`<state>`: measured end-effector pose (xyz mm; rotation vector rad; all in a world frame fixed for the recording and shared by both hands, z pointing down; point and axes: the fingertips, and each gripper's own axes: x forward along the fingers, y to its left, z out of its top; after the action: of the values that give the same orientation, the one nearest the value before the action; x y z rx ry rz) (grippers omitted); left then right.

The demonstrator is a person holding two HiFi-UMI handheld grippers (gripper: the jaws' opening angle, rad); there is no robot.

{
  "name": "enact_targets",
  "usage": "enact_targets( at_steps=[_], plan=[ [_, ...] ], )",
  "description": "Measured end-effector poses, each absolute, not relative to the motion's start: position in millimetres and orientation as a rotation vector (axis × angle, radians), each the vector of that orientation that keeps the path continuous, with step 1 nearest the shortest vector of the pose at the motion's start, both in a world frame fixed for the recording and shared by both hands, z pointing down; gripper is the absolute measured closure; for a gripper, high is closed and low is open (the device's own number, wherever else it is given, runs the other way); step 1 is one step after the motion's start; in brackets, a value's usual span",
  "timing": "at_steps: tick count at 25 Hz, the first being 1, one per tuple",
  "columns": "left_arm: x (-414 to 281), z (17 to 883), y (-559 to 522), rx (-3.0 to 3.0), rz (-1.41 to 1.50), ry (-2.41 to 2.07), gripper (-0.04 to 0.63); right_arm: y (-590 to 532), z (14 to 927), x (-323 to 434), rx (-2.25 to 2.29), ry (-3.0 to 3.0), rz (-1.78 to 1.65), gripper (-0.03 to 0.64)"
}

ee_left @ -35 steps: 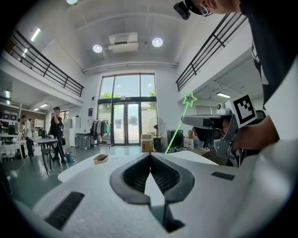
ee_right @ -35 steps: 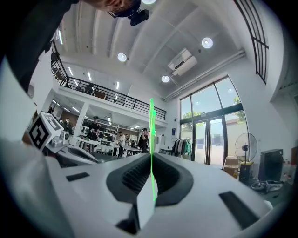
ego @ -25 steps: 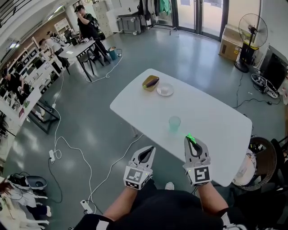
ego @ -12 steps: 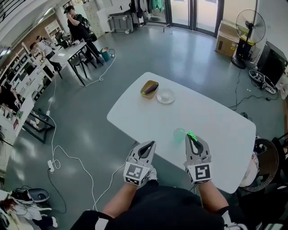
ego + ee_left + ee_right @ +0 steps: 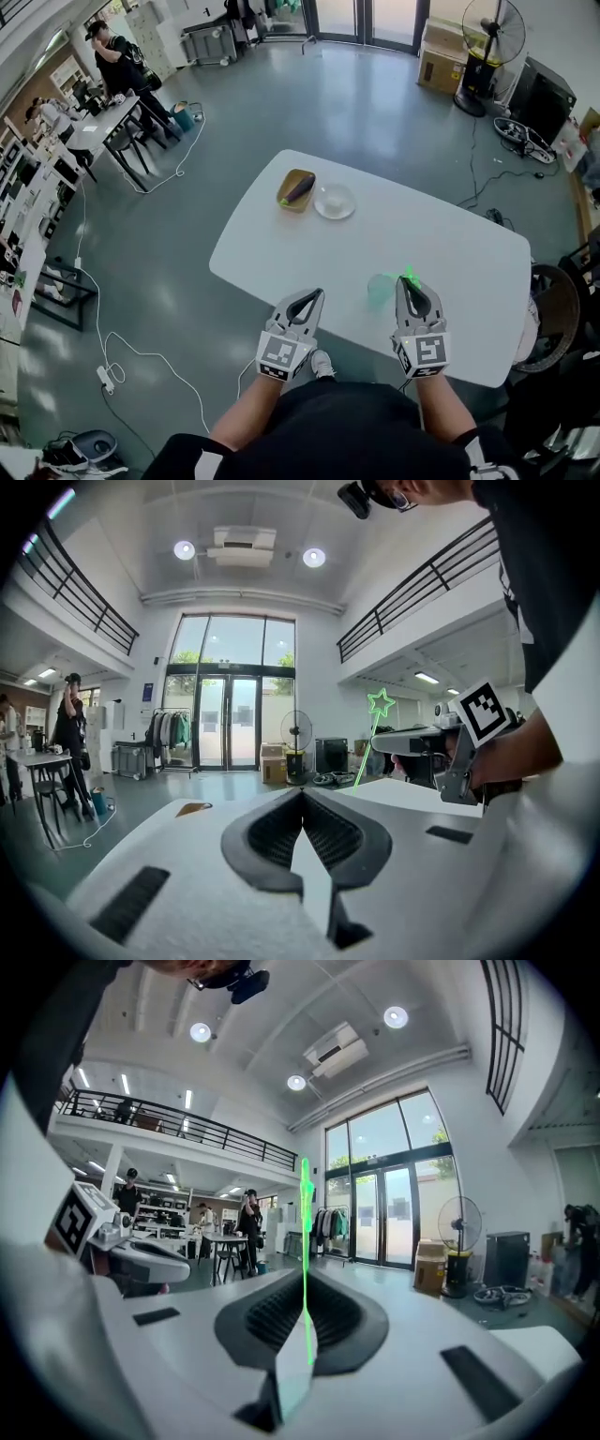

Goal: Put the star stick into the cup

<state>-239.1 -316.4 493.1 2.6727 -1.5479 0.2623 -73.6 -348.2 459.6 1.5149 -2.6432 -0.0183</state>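
My right gripper (image 5: pixel 414 293) is shut on the green star stick (image 5: pixel 409 277), which rises upright from between the jaws (image 5: pixel 306 1241). In the left gripper view the star stick (image 5: pixel 379 705) shows its star tip above the right gripper (image 5: pixel 422 747). A translucent green cup (image 5: pixel 381 290) stands on the white table (image 5: pixel 450 253), just left of the right gripper's tip. The left gripper (image 5: pixel 307 302) hangs at the table's near edge, shut with nothing between its jaws (image 5: pixel 302 808).
At the table's far end stand a wooden bowl holding an eggplant (image 5: pixel 296 189) and a clear glass dish (image 5: pixel 334 201). A wicker chair (image 5: pixel 551 314) is at the right. Cables (image 5: pixel 141 352) trail over the floor at the left. People stand by desks (image 5: pixel 112 122) far left.
The view has shifted, so the table sits nearer to me. The right gripper with the star stick has come up beside the cup. Both grippers stay shut.
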Motion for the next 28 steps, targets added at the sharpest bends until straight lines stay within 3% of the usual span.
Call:
enact_targets(
  at_steps=[12,28],
  plan=[
    [-222,514,-354,2.763,0.188,-1.328,0.584,-371,508,-49,1.667,-2.497,0.374,0.601],
    [-198,544,-368,2.685,0.292,-1.36,0.584,-397,579,-13,1.654,-2.475,0.995,0.601]
  ],
)
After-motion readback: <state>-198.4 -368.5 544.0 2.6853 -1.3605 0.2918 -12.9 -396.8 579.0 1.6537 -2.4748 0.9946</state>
